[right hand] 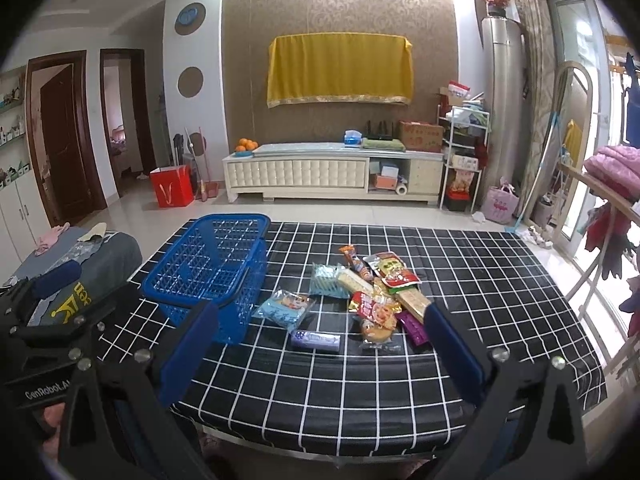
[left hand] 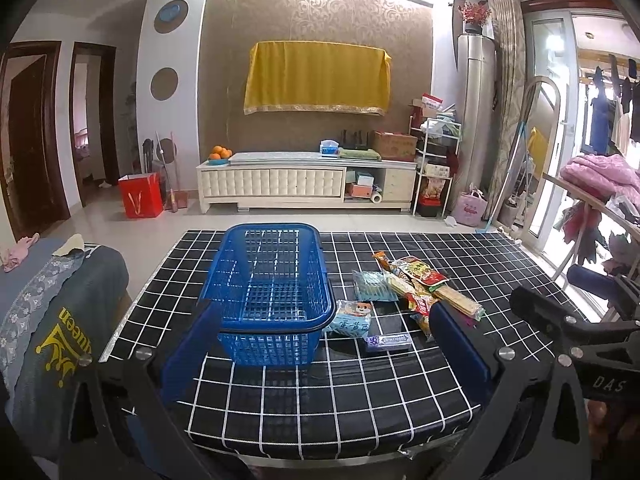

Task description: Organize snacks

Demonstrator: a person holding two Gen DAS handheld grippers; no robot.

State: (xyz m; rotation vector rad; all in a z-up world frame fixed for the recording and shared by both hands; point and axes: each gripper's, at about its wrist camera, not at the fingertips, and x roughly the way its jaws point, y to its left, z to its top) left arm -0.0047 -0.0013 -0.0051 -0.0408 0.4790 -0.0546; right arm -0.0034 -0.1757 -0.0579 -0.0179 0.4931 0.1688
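1. Both claws, left claw (left hand: 324, 344) and right claw (right hand: 320, 344), are held released, empty.
2. Snack packets (right hand: 372, 292) are piled on the worktop (right hand: 480, 280), right of the empty blue basket (left hand: 272, 280).
3. Right claw is judged nearer.

- The left wrist view looked forward from above the near edge of the table (left hand: 360, 400), facing the basket (left hand: 272, 292).
- The right wrist view stood beside it, further right.
- Both shared the table (right hand: 360, 392), the snacks (right hand: 372, 296) and the far wall.

table (left hand: 360, 392): black grid cloth | blue basket (left hand: 272, 280) | snack packets (right hand: 372, 296) beside
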